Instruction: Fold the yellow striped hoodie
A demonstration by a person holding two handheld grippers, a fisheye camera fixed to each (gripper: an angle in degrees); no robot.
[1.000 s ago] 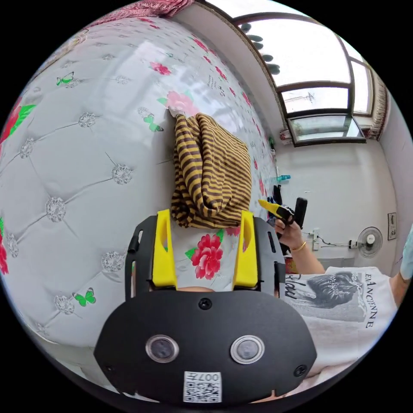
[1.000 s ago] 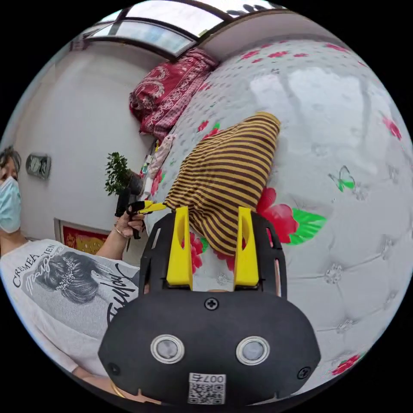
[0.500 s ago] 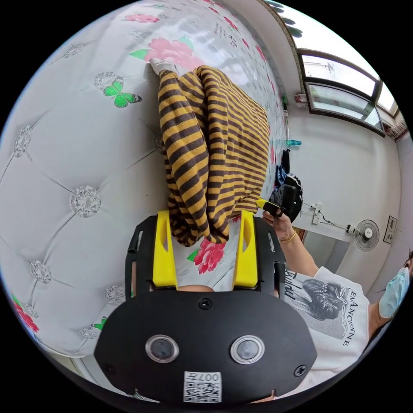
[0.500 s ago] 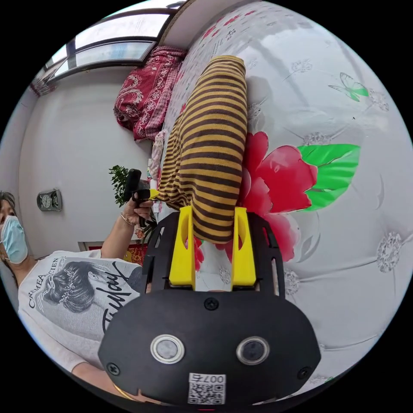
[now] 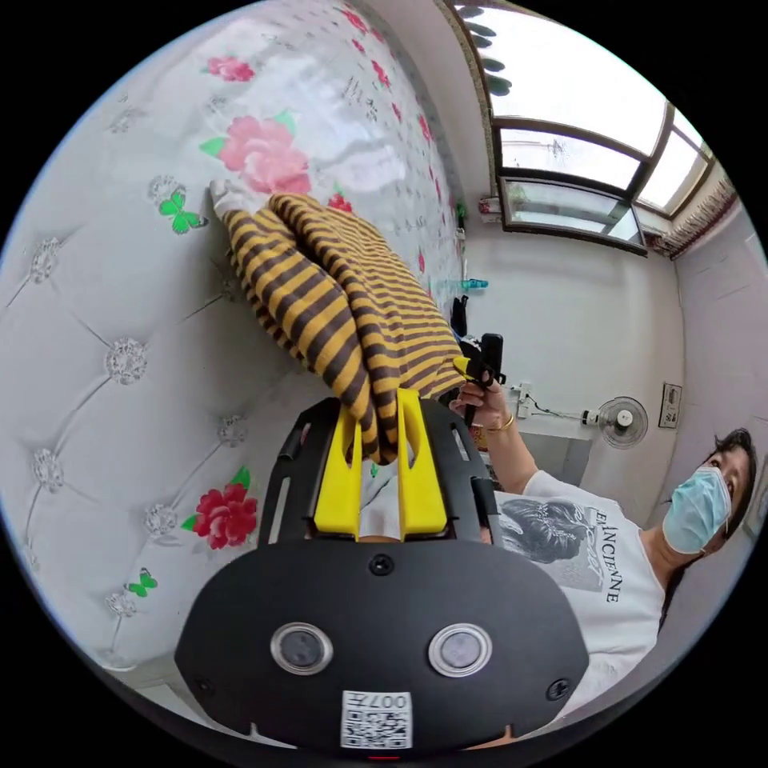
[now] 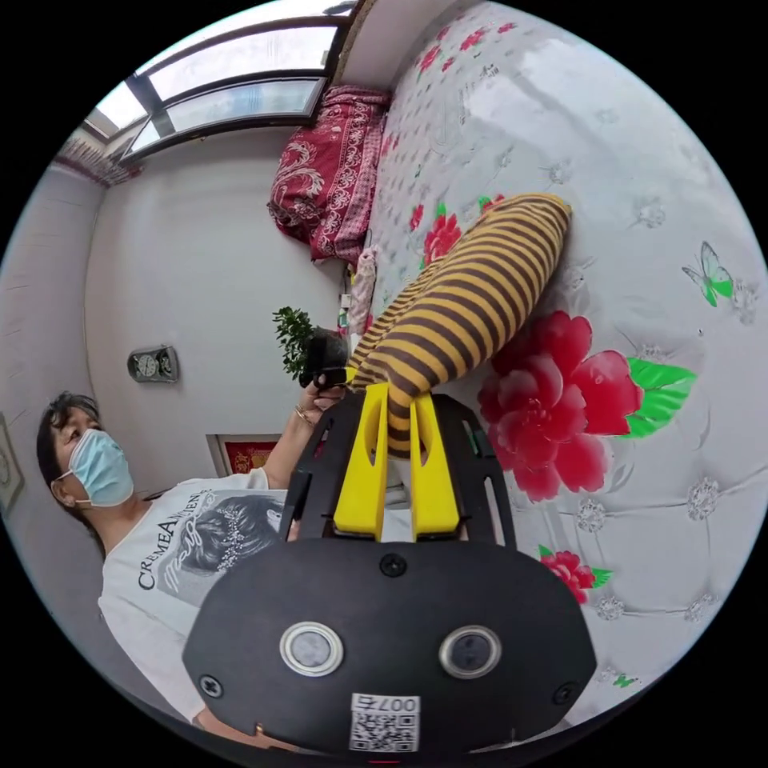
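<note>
— On the quilted floral bedspread (image 5: 120, 320), where does the yellow striped hoodie (image 5: 336, 288) sit?
— Bunched in a long roll across the bedspread, one end lifted toward the tongs.
— And the left gripper (image 5: 378, 428)?
— Its yellow jaws are clenched on the near corner of the hoodie.
— The right gripper (image 6: 398, 424)?
— Its jaws pinch another striped edge, fabric squeezed between them.
— Anything behind?
— A red patterned blanket (image 6: 328, 176) lies heaped by the window.
</note>
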